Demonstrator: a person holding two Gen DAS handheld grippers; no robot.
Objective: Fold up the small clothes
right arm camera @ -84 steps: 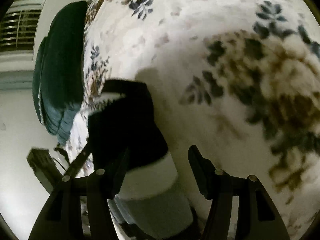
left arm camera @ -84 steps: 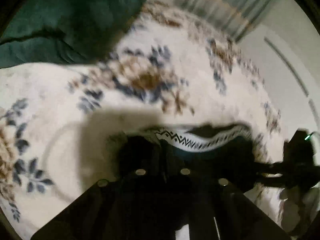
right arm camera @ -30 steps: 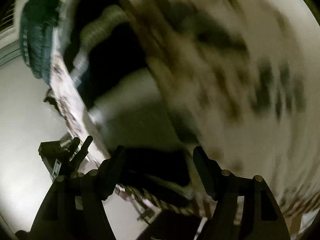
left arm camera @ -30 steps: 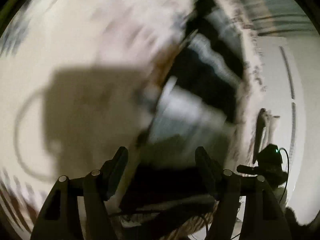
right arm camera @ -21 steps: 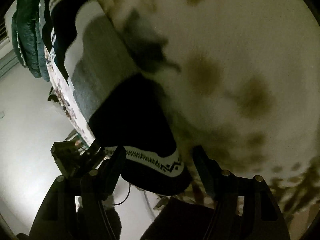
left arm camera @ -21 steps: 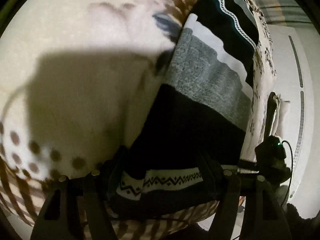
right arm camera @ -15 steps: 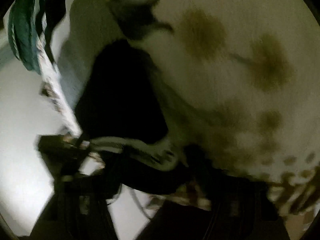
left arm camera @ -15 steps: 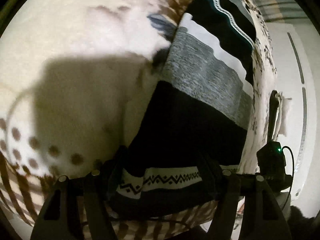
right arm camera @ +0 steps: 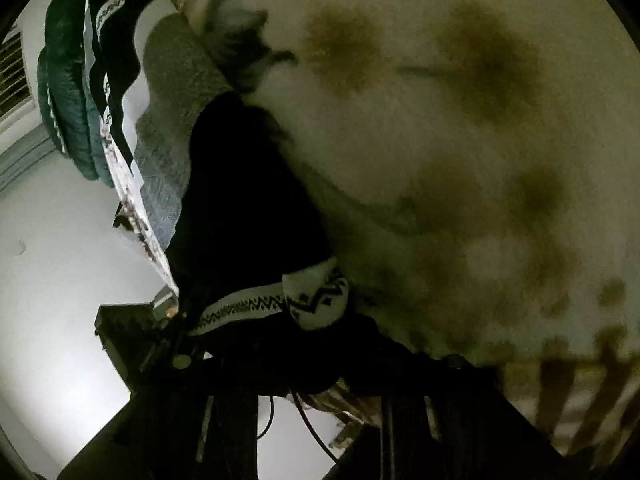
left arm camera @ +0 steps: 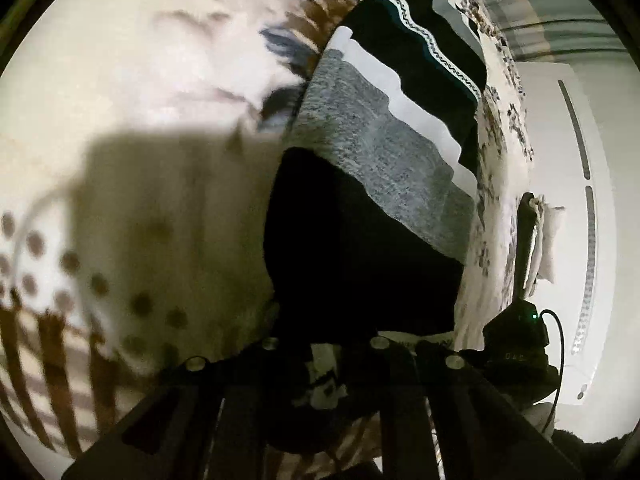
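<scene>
A small knit garment with black, grey and white bands and zigzag trim lies flat on the bed. Its near black end with the white zigzag hem reaches my fingers. In the left wrist view my left gripper is shut on that hem, which bunches white between the dark fingers. The same garment shows in the right wrist view, where the jaws of my right gripper are closing. They have the hem's zigzag corner pinched and curled up between them.
A cream floral blanket covers the bed; the garment lies near its edge. Beyond the garment's far end is a dark green cloth. A black device with a green light and a white wall lie past the bed edge.
Half a second ago both pairs of jaws stood open around the near hem. They have since come together on it, and the hem has bunched up. The hands have hardly shifted.
</scene>
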